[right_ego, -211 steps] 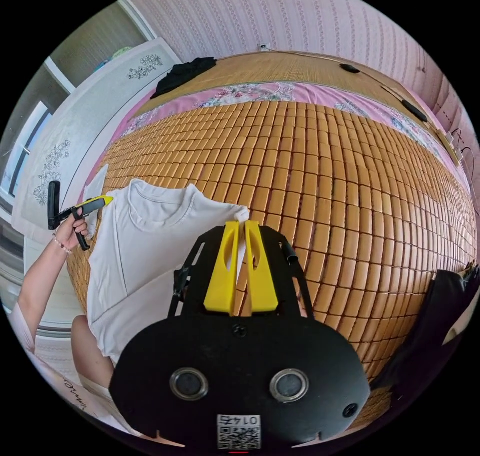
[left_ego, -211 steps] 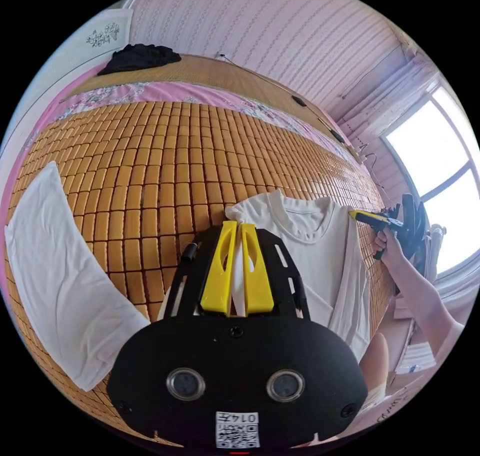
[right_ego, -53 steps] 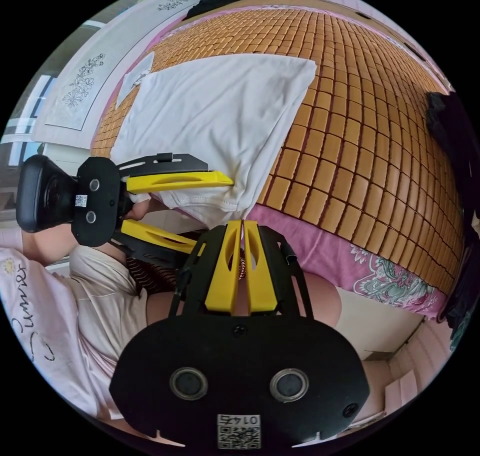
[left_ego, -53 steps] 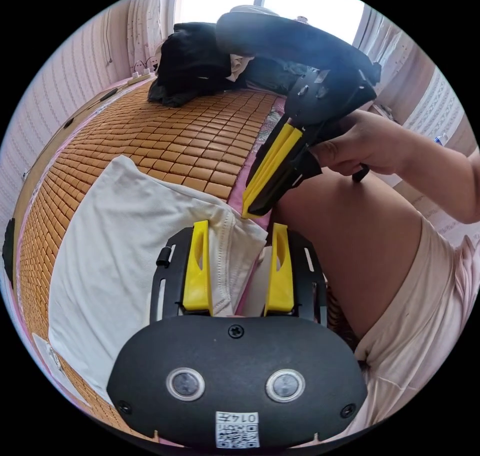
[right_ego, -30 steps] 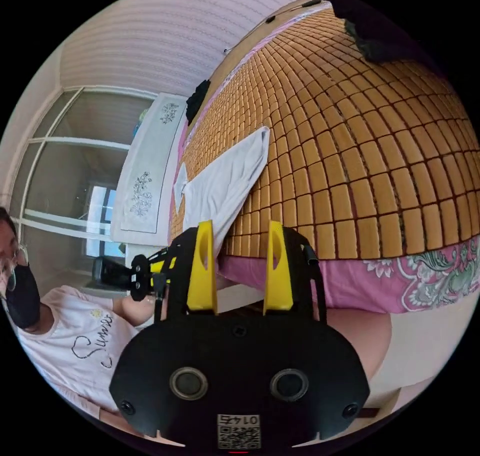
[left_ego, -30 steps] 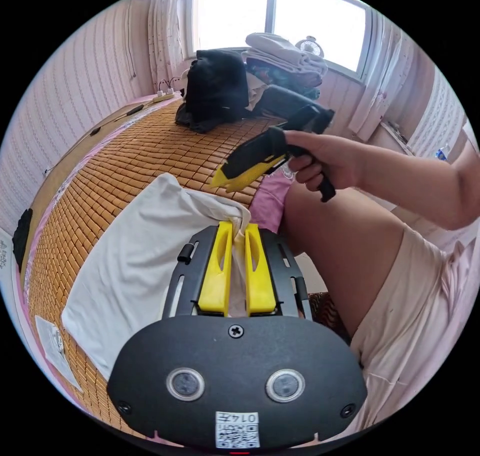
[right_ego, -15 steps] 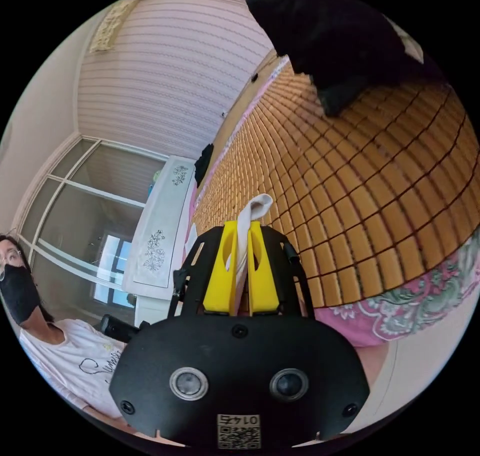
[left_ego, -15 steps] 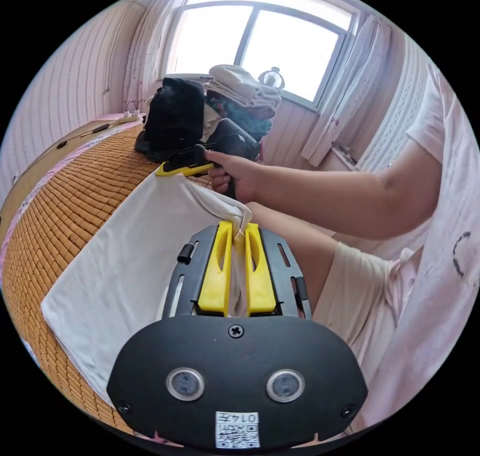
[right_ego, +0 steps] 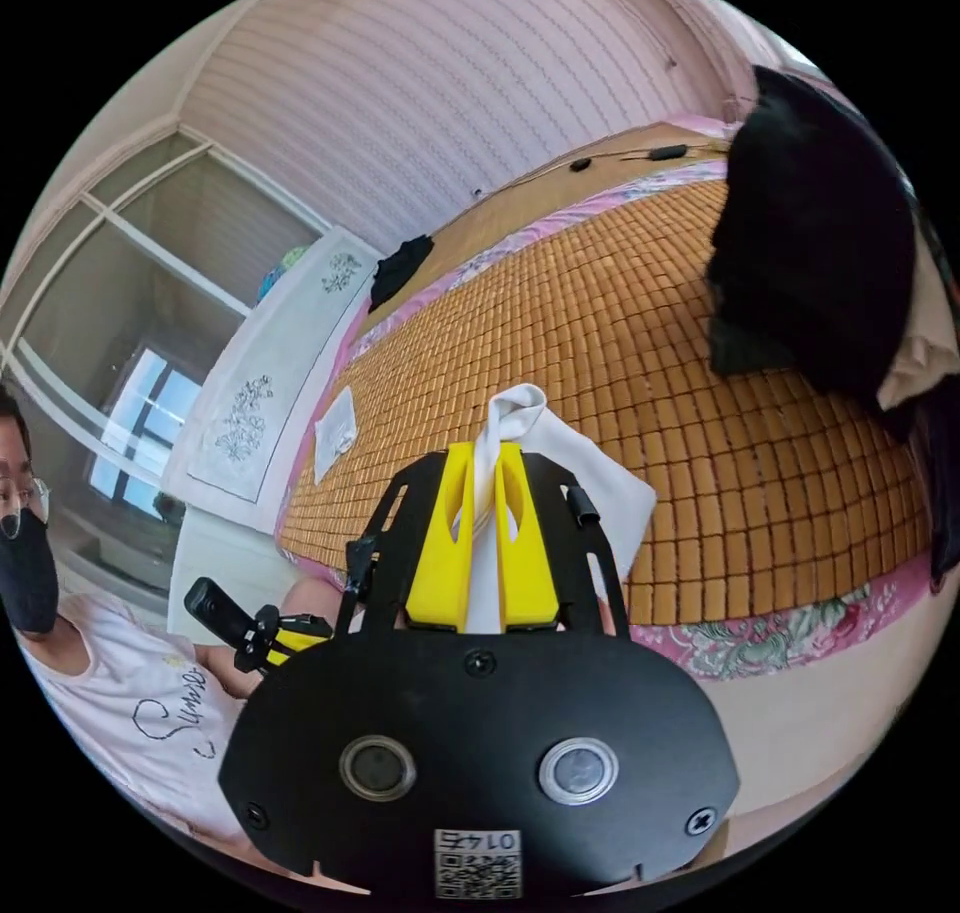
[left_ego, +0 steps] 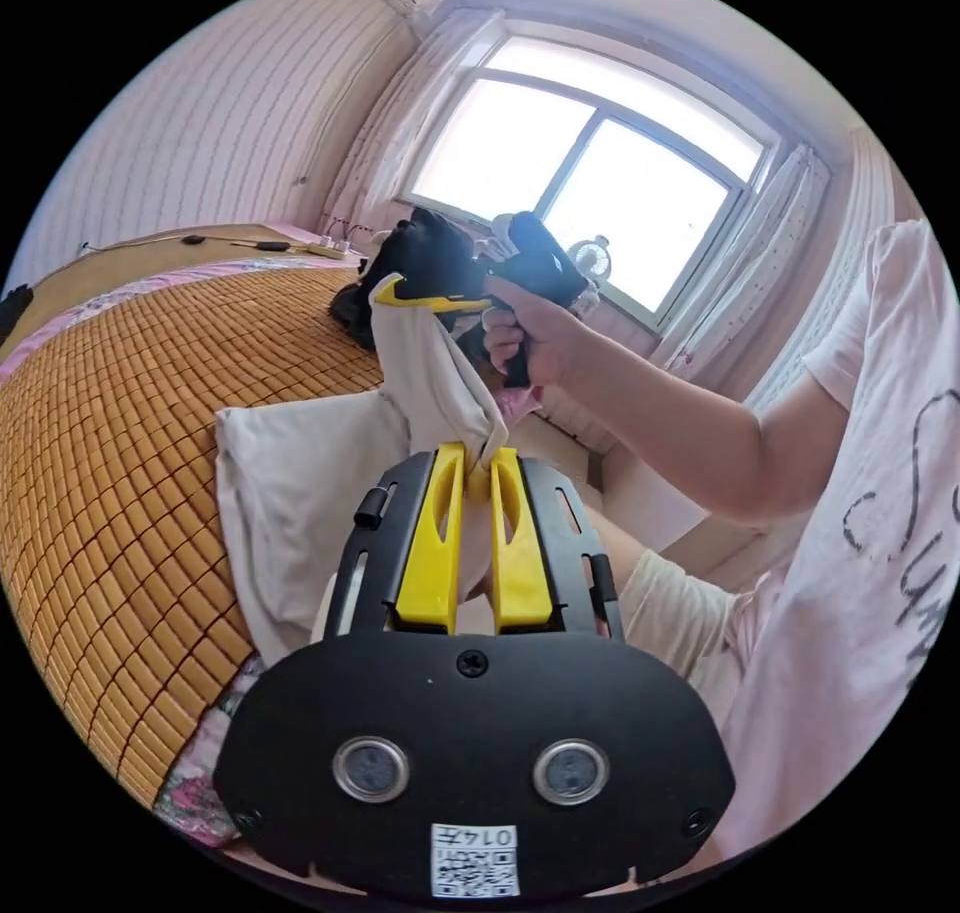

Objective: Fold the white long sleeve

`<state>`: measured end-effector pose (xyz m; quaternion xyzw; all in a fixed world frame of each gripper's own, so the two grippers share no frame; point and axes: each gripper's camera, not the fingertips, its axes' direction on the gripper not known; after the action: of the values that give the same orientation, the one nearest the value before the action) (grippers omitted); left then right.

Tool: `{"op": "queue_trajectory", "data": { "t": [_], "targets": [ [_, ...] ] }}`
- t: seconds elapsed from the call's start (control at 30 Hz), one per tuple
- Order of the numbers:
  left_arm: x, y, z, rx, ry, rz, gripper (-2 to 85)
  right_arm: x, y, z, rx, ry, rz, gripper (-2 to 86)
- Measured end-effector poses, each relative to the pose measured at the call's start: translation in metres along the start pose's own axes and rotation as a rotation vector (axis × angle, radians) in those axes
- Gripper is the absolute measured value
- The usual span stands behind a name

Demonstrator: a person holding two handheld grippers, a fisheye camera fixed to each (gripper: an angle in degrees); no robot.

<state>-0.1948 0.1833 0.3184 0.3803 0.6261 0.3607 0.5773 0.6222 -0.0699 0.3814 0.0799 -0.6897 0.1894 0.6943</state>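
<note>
Here both grippers pinch the white long sleeve (left_ego: 300, 493) and hold one end of it up off the mat (left_ego: 110, 413).

In the left gripper view, the left gripper (left_ego: 470, 463) has its yellow jaws closed tight on a bunched corner at 12 o'clock; the right gripper (left_ego: 400, 293), gripped by a hand (left_ego: 530, 333) at 11 o'clock, clamps another corner. The garment's lower part rests on the mat near the bed's edge. In the right gripper view, cloth pokes up between the closed jaws, black clothing (right_ego: 810, 243) at 2 o'clock.
</note>
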Motion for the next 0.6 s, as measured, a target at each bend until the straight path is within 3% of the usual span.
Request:
{"op": "queue_trajectory", "data": {
  "t": [0.17, 0.27, 0.6],
  "targets": [
    [-0.069, 0.038, -0.005, -0.174, -0.089, -0.161, 5.8, -0.049, -0.001, 0.140, -0.148, 0.104, -0.005, 4.2],
    [-0.089, 0.058, -0.016, -0.222, -0.136, -0.206, 4.5, -0.064, 0.007, 0.156, -0.116, 0.050, -0.054, 4.6],
    [-0.096, 0.043, -0.005, -0.265, -0.260, -0.216, 8.5, -0.075, 0.024, 0.217, -0.251, 0.259, -0.171, 6.7]
  ]
}}
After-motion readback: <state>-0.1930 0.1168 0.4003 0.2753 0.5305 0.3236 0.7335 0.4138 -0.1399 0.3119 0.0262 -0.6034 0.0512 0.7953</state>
